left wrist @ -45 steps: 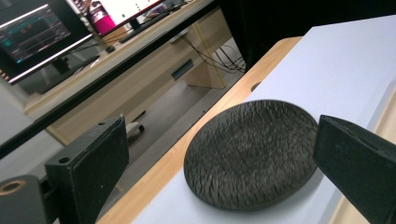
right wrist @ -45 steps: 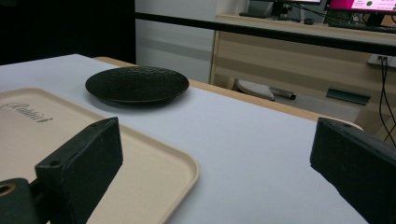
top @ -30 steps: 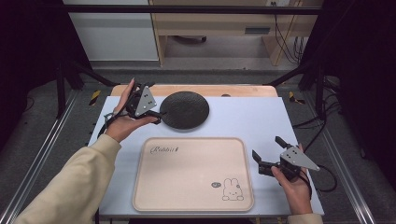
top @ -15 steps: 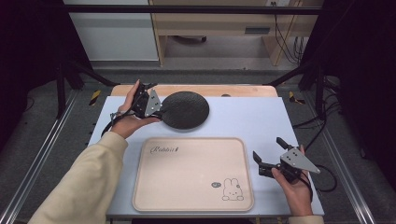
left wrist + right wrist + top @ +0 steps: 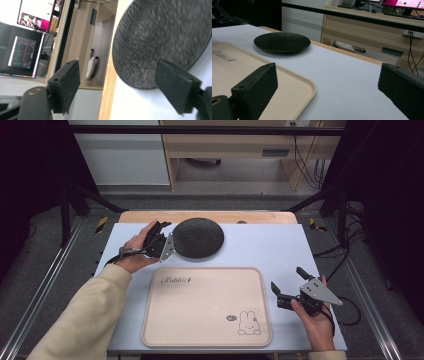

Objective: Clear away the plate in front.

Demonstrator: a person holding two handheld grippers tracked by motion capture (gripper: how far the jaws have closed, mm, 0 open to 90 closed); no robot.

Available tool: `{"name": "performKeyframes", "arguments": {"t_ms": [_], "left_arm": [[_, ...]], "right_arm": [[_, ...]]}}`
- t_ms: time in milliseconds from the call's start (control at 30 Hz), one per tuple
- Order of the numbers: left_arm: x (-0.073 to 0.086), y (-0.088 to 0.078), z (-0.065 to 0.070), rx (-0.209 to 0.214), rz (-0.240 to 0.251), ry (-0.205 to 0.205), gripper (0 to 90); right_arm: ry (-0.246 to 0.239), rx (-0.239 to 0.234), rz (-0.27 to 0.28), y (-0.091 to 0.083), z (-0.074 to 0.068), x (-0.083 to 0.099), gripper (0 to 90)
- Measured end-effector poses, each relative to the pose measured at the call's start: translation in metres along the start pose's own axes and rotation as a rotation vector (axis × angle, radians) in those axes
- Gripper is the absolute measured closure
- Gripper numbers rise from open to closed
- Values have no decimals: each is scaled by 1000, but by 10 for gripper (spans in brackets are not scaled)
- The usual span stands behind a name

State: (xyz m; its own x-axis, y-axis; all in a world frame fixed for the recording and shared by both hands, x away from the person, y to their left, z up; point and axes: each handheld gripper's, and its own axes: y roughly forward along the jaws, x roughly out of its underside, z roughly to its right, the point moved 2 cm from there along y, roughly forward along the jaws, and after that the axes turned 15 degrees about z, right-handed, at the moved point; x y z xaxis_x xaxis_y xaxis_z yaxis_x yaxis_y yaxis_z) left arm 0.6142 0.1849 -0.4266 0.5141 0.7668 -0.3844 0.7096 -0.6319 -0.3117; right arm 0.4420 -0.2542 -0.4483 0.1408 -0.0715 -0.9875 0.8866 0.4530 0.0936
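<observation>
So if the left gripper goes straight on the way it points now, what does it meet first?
Most likely the black plate. The left gripper points at its near rim; its jaws have just been closing, and the plate's edge lies between them with a gap on each side. Depth is hard to judge, so contact may be very close already.

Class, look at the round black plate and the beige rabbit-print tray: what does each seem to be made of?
Round black plate: probably ceramic or melamine, matte, with a pebbled texture showing on its surface. Beige rabbit-print tray: likely plastic, with a smooth satin surface, a moulded raised rim and printed lettering.
</observation>
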Motion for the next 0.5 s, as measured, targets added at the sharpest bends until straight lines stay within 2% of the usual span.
{"name": "performKeyframes", "arguments": {"t_ms": [67, 167, 400, 500], "left_arm": [[3, 2, 4, 15, -6, 38, 242], [5, 4, 11, 33, -9, 42, 263], [9, 10, 31, 113, -34, 167, 300], [11, 12, 35, 130, -40, 187, 318]], "right_arm": [[0, 3, 2, 0, 0, 0, 30], [0, 4, 3, 0, 1, 0, 30], [1, 9, 3, -1, 2, 0, 30], [0, 10, 2, -1, 3, 0, 30]]}}
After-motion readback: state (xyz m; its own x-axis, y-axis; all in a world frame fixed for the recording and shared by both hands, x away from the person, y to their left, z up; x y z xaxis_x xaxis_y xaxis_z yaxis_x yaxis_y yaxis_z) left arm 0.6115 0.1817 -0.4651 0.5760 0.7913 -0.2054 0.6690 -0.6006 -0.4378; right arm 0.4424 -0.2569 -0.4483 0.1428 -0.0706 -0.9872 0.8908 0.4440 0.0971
